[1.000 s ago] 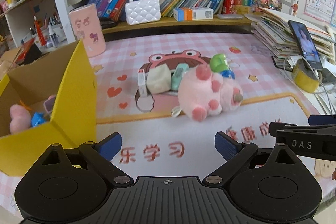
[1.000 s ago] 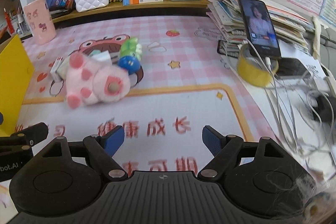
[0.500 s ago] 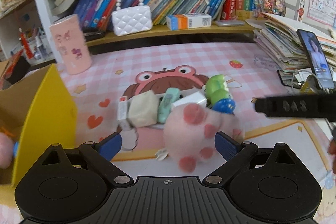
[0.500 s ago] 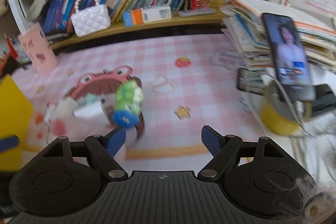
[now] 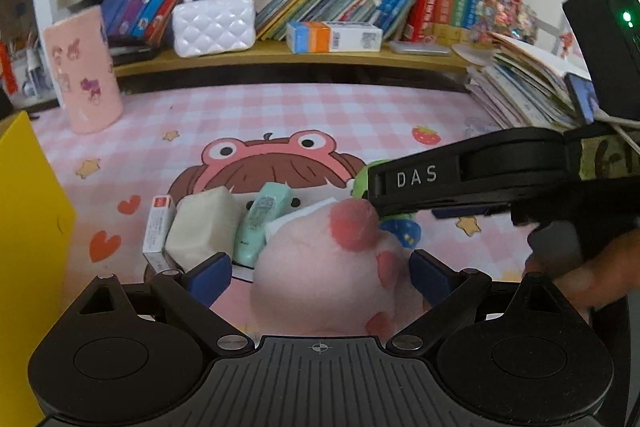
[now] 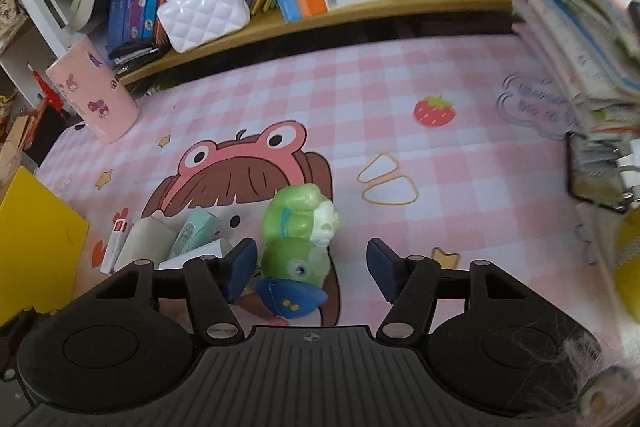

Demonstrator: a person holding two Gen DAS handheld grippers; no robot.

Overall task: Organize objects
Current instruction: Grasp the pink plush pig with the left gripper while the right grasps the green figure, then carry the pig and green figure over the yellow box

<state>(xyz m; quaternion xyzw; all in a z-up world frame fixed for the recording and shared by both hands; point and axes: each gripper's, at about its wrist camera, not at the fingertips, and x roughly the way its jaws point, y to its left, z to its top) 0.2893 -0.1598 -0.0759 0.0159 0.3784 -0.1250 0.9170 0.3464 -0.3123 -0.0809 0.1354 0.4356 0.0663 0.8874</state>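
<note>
A pink plush paw (image 5: pixel 328 267) lies on the pink mat between the open jaws of my left gripper (image 5: pixel 320 269). A green toy figure with a blue base (image 6: pixel 298 243) lies between the open jaws of my right gripper (image 6: pixel 312 265); in the left wrist view it is mostly hidden behind the right gripper's black finger (image 5: pixel 460 183). Left of the plush lie a cream block (image 5: pixel 202 227), a mint case (image 5: pixel 262 223) and a small white-and-red box (image 5: pixel 158 231). The yellow box (image 5: pixel 28 239) stands at the far left.
A pink cup (image 5: pixel 82 71) stands at the back left of the mat. A bookshelf with a white quilted purse (image 5: pixel 214 23) runs along the back. Stacked books (image 6: pixel 584 39) and a yellow tape roll (image 6: pixel 628 267) are at the right.
Both grippers have moved forward and down over the pile. The plush now sits between the left jaws and the green toy between the right jaws. Both stay open.
</note>
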